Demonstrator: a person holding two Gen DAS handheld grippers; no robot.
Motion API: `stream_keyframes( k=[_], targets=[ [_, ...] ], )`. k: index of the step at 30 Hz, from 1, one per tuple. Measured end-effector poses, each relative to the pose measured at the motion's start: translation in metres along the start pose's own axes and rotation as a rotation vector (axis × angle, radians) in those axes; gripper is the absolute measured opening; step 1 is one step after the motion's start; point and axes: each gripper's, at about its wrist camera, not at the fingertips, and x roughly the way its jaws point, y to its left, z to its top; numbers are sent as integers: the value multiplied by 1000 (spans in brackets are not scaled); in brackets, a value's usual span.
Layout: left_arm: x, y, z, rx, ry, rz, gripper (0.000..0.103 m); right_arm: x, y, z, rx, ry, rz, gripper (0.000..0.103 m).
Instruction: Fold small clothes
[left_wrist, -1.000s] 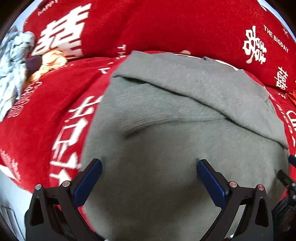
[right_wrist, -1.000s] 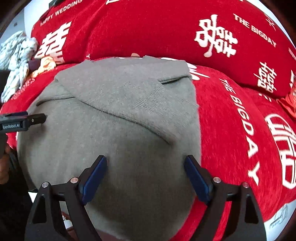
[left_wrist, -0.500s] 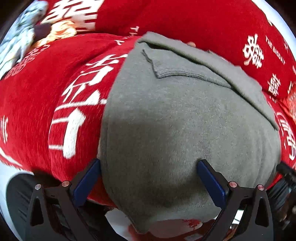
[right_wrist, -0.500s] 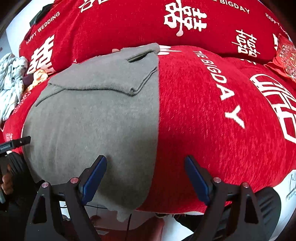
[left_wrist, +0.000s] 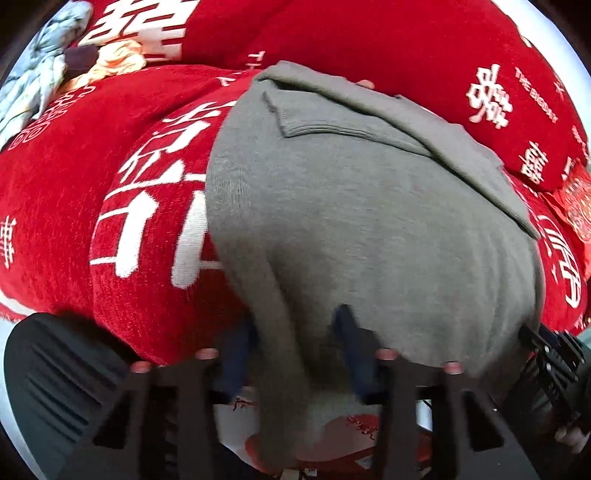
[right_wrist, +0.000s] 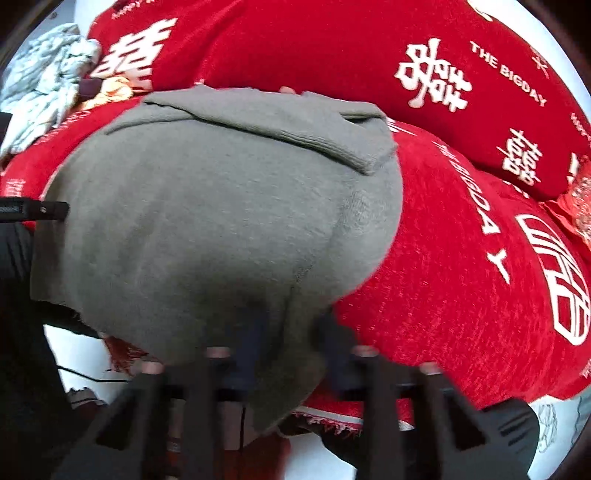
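Observation:
A grey knit sweater (left_wrist: 369, 221) lies on a red sofa cover, sleeves folded across its upper part. My left gripper (left_wrist: 295, 350) is shut on the sweater's near hem at its left corner, cloth bunched between the blue fingers. My right gripper (right_wrist: 291, 350) is shut on the near hem at the sweater's (right_wrist: 221, 221) right corner. Both frames are blurred at the fingers. The right gripper's body (left_wrist: 550, 362) shows at the lower right of the left wrist view, and the left gripper's tip (right_wrist: 33, 210) at the left edge of the right wrist view.
The red sofa cover (left_wrist: 110, 184) with white lettering covers seat and backrest (right_wrist: 332, 44). A pile of pale clothes (left_wrist: 33, 85) lies at the far left, also in the right wrist view (right_wrist: 48, 88). A red cushion (left_wrist: 580, 210) sits far right. The sofa's front edge is just below the grippers.
Both grippers moved back to the sweater's near hem at the sofa's front edge and closed on it, from wide open to shut. The hem is now bunched and slightly lifted.

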Motion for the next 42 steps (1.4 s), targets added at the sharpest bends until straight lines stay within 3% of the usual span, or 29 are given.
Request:
stream_keyframes(
  k=[1, 4, 7, 12, 18, 21, 26, 27, 28, 29, 30, 31, 32, 34, 35, 37, 42],
  targets=[
    [-1, 1, 0, -2, -2, -11, 24, -1, -5, 0, 16, -2, 28, 18],
    [-5, 7, 5, -27, -5, -48, 18, -7, -25, 3, 109, -17, 147, 15],
    [-10, 11, 12, -48, -12, -66, 16, -22, -44, 13, 168, -74, 263, 15],
    [-27, 3, 44, -47, -88, -117, 16, -38, -61, 42, 212, -177, 360, 14],
    [-26, -26, 96, 26, -155, -82, 16, -21, -73, 85, 236, -217, 336, 14],
    [-8, -35, 116, 33, -122, -77, 16, -4, -76, 104, 238, -203, 315, 14],
    [15, -37, 114, 40, -69, -58, 18, 29, -73, 112, 252, -132, 278, 14],
    [16, -35, 111, 36, -58, -64, 20, 30, -73, 111, 254, -126, 276, 14],
    [17, -33, 108, 34, -52, -72, 29, 32, -73, 108, 261, -115, 283, 18],
    [16, -31, 106, 34, -50, -87, 49, 33, -74, 107, 267, -114, 287, 18],
    [13, -29, 102, 34, -56, -105, 62, 32, -76, 103, 275, -109, 302, 21],
    [10, -27, 101, 33, -67, -109, 87, 31, -76, 101, 276, -103, 317, 29],
    [3, -21, 95, 23, -101, -98, 95, 29, -76, 99, 275, -100, 328, 34],
    [-5, -15, 89, 15, -131, -103, 95, 21, -72, 92, 251, -106, 316, 57],
    [-6, -12, 86, 13, -123, -114, 95, 16, -69, 89, 237, -113, 301, 62],
    [-5, -6, 78, -4, -100, -135, 95, 9, -65, 79, 215, -116, 275, 63],
    [8, -10, 68, 9, -55, -134, 95, 9, -68, 62, 258, -87, 309, 63]
  ],
)
